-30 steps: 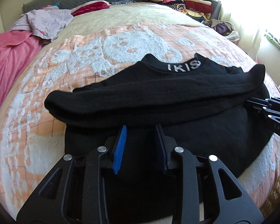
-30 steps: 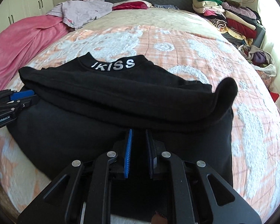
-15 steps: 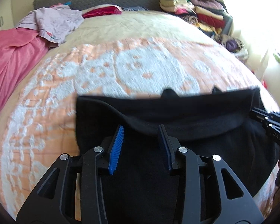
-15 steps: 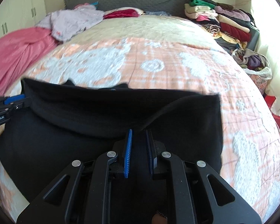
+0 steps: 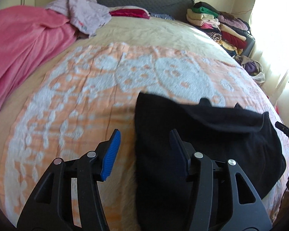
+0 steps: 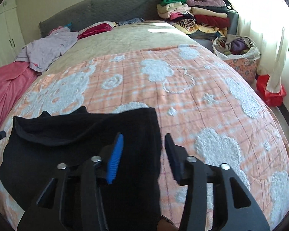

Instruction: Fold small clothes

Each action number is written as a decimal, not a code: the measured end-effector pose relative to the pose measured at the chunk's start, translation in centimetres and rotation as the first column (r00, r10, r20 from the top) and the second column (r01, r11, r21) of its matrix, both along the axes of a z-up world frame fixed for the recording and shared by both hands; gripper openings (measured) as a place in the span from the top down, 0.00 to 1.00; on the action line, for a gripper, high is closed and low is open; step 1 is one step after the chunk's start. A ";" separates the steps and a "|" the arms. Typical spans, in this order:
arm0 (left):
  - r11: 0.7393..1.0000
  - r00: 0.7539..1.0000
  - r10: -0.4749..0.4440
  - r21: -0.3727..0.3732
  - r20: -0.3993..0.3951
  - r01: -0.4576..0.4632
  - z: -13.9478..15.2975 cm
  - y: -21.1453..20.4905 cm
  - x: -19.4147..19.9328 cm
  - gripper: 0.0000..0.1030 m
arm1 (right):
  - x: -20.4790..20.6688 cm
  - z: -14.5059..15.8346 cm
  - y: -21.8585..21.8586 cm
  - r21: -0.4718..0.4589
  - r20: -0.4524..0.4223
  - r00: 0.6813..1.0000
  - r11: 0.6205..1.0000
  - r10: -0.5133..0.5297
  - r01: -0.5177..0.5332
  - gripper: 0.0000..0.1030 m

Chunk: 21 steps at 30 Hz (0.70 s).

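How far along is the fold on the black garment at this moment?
Done: the black garment lies doubled over on the orange blanket, its hem brought up over the collar lettering. In hand: nothing; the left gripper and right gripper have just been opening, pads clear of the cloth. Left: perhaps another fold, then stacking.

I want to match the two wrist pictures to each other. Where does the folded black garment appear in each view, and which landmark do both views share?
Left wrist view: the black garment lies lower right, under the right finger of the open left gripper.
Right wrist view: it lies lower left, under the left finger of the open right gripper.
Shared landmark: the stack of folded clothes, upper right in both.
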<state>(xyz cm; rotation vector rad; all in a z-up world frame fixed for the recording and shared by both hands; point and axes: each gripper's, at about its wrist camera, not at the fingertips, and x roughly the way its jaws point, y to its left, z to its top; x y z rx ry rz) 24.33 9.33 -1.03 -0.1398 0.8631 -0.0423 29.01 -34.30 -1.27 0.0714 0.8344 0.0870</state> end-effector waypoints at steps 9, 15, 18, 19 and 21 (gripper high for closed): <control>1.000 0.998 -0.019 -0.023 -0.066 0.018 -2.0 0.2 3.6 0.48 | 2.9 -1.7 1.4 -0.024 -0.075 0.997 0.999 0.023 -0.024 0.32; 0.990 0.996 -0.036 -0.140 -0.081 0.024 -3.0 0.7 5.2 0.83 | 4.4 -2.9 0.4 0.072 -0.109 0.994 0.997 0.023 -0.015 0.77; 0.986 0.998 -0.037 -0.163 -0.043 0.029 -2.3 0.9 4.6 0.91 | 3.9 -2.2 -0.3 0.112 -0.076 0.997 0.994 0.006 0.002 0.91; 0.984 0.999 -0.035 -0.176 -0.031 0.029 -2.1 1.0 4.5 0.92 | 3.8 -2.0 -0.7 0.138 -0.062 0.998 0.990 -0.005 0.013 0.91; 0.981 1.000 -0.023 -0.193 -0.012 0.020 -1.7 1.3 4.2 0.92 | 3.7 -2.0 -1.5 0.169 -0.056 0.998 0.985 -0.036 0.045 0.92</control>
